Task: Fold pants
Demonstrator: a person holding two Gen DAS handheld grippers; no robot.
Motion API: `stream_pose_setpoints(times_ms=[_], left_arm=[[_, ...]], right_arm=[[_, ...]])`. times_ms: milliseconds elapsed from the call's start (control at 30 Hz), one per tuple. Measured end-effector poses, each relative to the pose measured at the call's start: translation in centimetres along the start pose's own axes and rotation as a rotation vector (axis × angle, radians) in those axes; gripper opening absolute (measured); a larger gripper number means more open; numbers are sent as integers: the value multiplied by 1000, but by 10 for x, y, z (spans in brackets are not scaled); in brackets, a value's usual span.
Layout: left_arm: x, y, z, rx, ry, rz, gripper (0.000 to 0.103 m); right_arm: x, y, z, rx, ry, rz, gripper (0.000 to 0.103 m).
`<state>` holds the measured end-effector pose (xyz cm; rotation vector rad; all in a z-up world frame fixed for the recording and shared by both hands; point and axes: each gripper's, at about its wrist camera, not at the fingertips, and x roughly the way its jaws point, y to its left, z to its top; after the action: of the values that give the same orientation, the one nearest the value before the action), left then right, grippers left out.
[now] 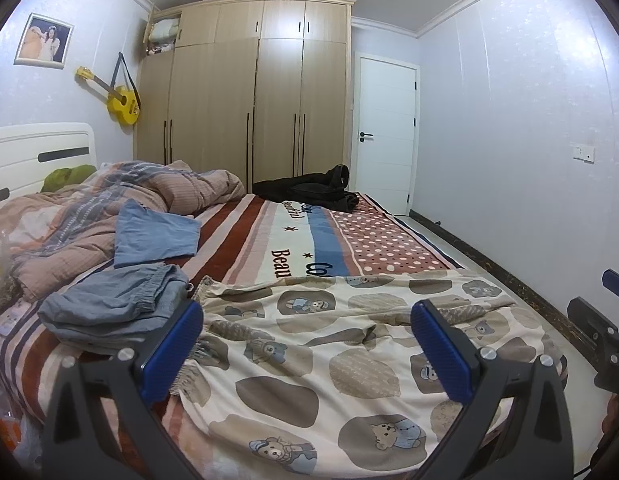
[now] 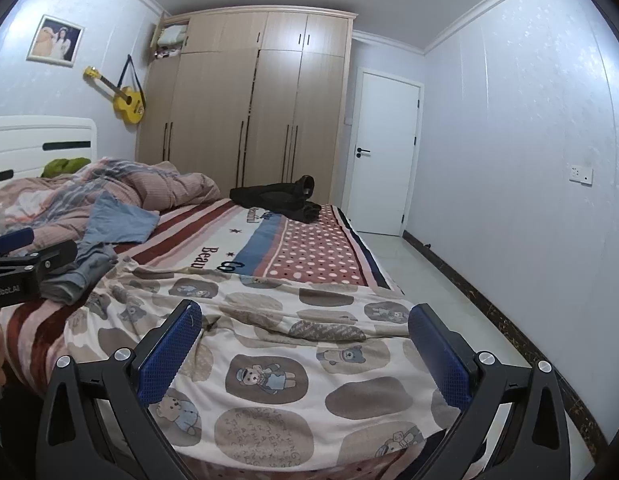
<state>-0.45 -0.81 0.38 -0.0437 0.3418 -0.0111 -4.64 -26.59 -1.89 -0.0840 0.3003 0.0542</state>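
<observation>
Pants (image 1: pixel 329 360), bear-printed, lie rumpled on the bed's (image 1: pixel 293 232) near edge; we hold the left claw (image 1: pixel 309 348) and right claw (image 2: pixel 305 352) spread and empty above them. A one-layer pinch may bunch them.

Bear-print pants (image 1: pixel 329 360) flat on bed

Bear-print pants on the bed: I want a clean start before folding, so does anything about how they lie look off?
Yes. The bear-print pants lie spread but rumpled, with a creased ridge across the middle, and their gathered waistband sits beside the grey shorts. Both grippers hover open above them.
</observation>
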Motion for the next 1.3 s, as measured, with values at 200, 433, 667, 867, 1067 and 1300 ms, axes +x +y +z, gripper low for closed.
stream_pose_setpoints(times_ms=[200,433,667,867,1067,1300], left_arm=[[-2,1,-1,-3,-4,-7,102],[-2,1,-1,-8,-5,-12,102],[-2,1,-2,-8,-6,-14,102],[-2,0,-2,-8,-5,-15,102],[-2,0,-2,-8,-5,-14,102],[-2,0,-3,-7,-6,-13,102]], right_arm=[[-1,-5,0,4,2,-7,103],[-3,-9,-2,19,2,-15,103],[-2,-9,-1,19,2,-15,103],[-2,-10,-1,19,3,-15,103],[-1,-11,-1,21,4,-15,103],[-1,-12,-1,24,5,-17,103]])
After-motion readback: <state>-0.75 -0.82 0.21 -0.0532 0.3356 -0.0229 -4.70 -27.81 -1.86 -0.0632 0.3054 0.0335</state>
